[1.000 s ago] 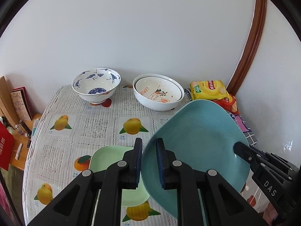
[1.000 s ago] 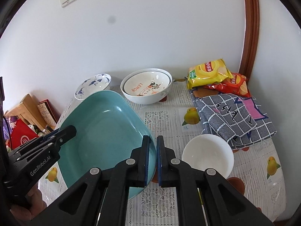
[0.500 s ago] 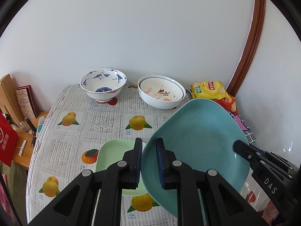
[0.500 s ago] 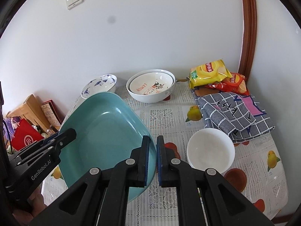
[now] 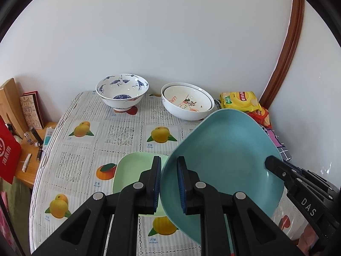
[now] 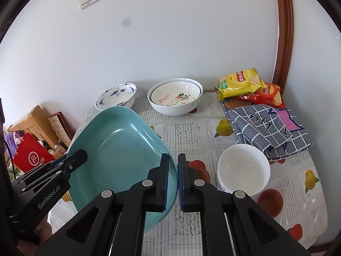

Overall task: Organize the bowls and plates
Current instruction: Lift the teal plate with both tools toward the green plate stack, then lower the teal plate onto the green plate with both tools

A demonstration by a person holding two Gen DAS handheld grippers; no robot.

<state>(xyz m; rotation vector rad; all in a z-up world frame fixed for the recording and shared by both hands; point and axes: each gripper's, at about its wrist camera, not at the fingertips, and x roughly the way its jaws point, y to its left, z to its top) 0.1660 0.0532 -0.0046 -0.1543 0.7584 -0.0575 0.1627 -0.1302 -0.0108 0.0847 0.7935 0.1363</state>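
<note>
A large teal plate (image 5: 226, 155) hangs above the table, held on two sides. My left gripper (image 5: 168, 181) is shut on its left rim, and my right gripper (image 6: 173, 179) is shut on the right rim of the teal plate (image 6: 119, 149). Under it lies a light green plate (image 5: 132, 170) on the tablecloth. At the back stand a blue-and-white bowl (image 5: 122, 90) and a white bowl with a smaller lemon-print bowl nested inside (image 5: 187, 103). A plain white bowl (image 6: 244, 168) sits at the right front, on a stack of like bowls.
Yellow and red snack bags (image 6: 240, 83) and a checked grey cloth (image 6: 266, 128) lie at the back right by the wall corner. A low wooden side table (image 5: 27, 168) with a red bag and small items stands left of the table.
Both grippers with the teal plate have drawn back a little from the wall. The bowls at the back look farther off and more of the green plate shows.
</note>
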